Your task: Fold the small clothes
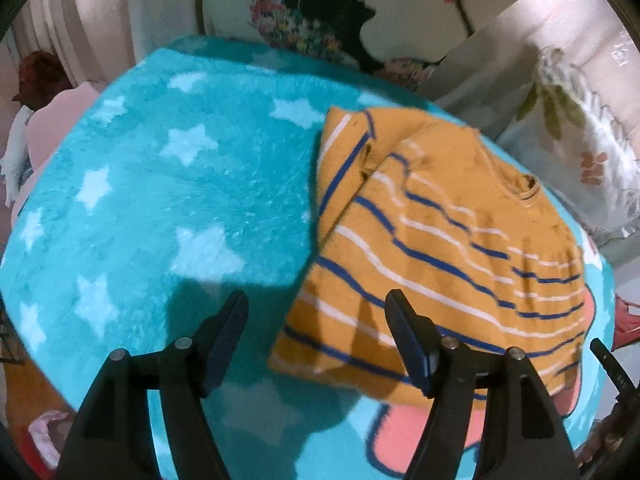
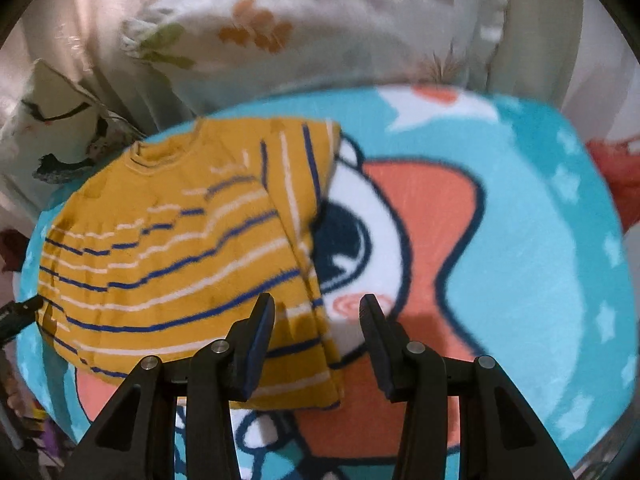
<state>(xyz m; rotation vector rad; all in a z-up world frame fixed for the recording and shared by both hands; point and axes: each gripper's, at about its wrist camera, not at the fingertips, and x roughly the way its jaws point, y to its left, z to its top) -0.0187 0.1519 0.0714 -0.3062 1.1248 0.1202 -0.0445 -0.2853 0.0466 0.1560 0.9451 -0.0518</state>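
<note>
Turquoise star blanket point(image 1: 168, 184); mustard striped shirt point(image 1: 440, 248) lying flat on it.

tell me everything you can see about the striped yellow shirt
The striped yellow shirt is a small mustard-yellow knit top with thin blue and white stripes and a ribbed round collar. It lies flat on the turquoise star-print blanket, both side parts folded in over the body so their stripes run crosswise. Neither gripper holds it; both hover open above its near hem, each at a corner.
</note>
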